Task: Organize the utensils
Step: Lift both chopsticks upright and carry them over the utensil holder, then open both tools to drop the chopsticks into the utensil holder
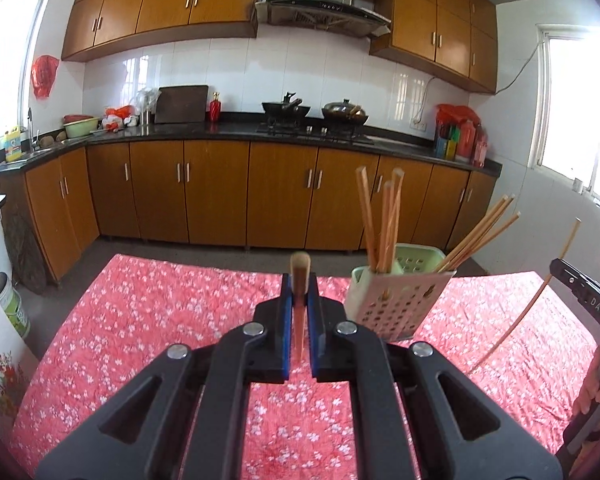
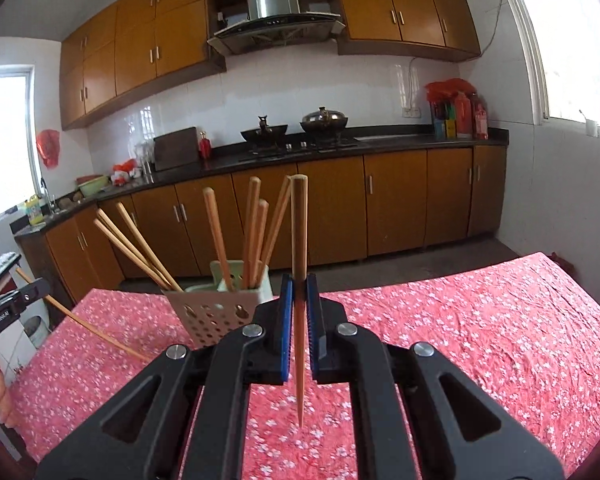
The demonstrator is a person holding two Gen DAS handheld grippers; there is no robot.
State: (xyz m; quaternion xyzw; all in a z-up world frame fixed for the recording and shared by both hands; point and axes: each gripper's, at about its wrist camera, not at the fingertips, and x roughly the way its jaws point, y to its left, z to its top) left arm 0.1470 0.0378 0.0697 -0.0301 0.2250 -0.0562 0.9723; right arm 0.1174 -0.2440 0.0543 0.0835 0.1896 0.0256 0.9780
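A pale perforated utensil holder point(image 1: 392, 300) stands on the red floral tablecloth point(image 1: 148, 312) with several wooden chopsticks upright in it. My left gripper point(image 1: 300, 292) is shut on one chopstick point(image 1: 299, 276), left of the holder and above the cloth. My right gripper point(image 2: 299, 292) is shut on another chopstick point(image 2: 299, 240), held upright just right of the holder point(image 2: 216, 312). The right gripper point(image 1: 580, 292) and its chopstick point(image 1: 532, 304) also show at the right edge of the left wrist view; the left gripper point(image 2: 16, 304) and its chopstick point(image 2: 92, 330) show at the left edge of the right wrist view.
The table with the red cloth point(image 2: 480, 340) fills the foreground. Behind it are brown kitchen cabinets point(image 1: 216, 192), a dark counter with a stove and two woks point(image 1: 312, 114), and bottles at the right end point(image 1: 460, 136).
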